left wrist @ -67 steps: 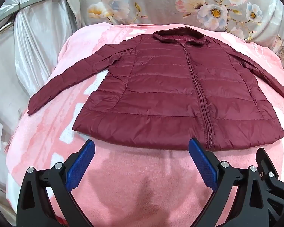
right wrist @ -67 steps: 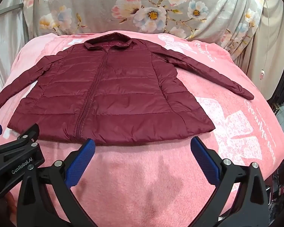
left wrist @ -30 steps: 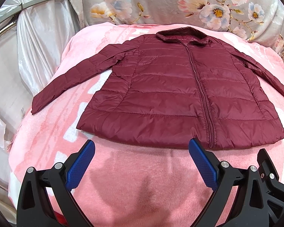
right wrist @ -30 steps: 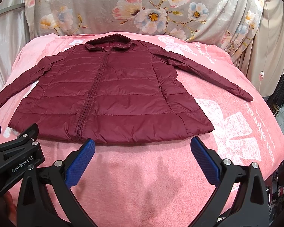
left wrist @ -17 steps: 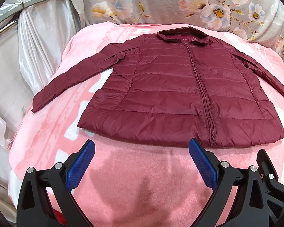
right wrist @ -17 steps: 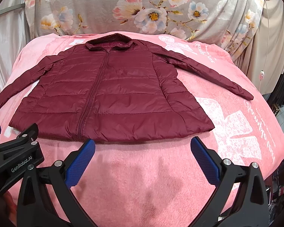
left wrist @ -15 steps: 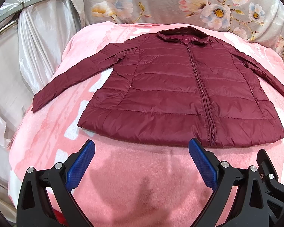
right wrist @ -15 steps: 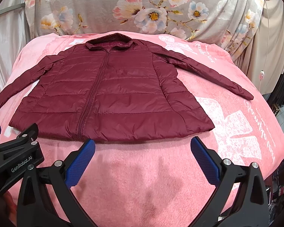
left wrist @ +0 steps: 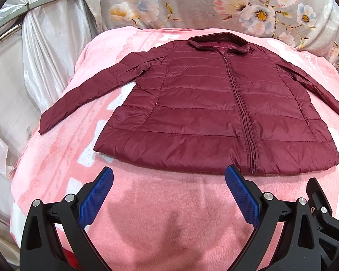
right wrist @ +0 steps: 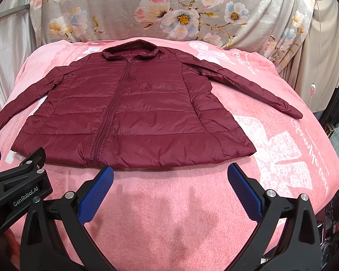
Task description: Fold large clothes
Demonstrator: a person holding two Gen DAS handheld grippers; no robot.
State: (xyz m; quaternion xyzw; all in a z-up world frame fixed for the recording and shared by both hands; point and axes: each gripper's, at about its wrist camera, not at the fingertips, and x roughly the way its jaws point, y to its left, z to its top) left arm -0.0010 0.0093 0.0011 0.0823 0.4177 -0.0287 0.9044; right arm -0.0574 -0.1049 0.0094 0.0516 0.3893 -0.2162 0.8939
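A maroon quilted puffer jacket lies flat, zipped, front up on a pink blanket, collar at the far end, both sleeves spread out to the sides. It also shows in the right wrist view. My left gripper is open and empty, hovering just short of the hem, left of the zipper. My right gripper is open and empty, just short of the hem's right half. The left gripper's body shows at the left of the right wrist view.
A grey floral cloth hangs behind the bed. White satin drapes and a metal rail stand to the left. The pink blanket drops off at the right, with beige curtain and dark clutter beyond.
Both grippers have stayed open and almost still; the left view has drifted slightly, so the jacket sits a little to the right and farther in frame than at the start.
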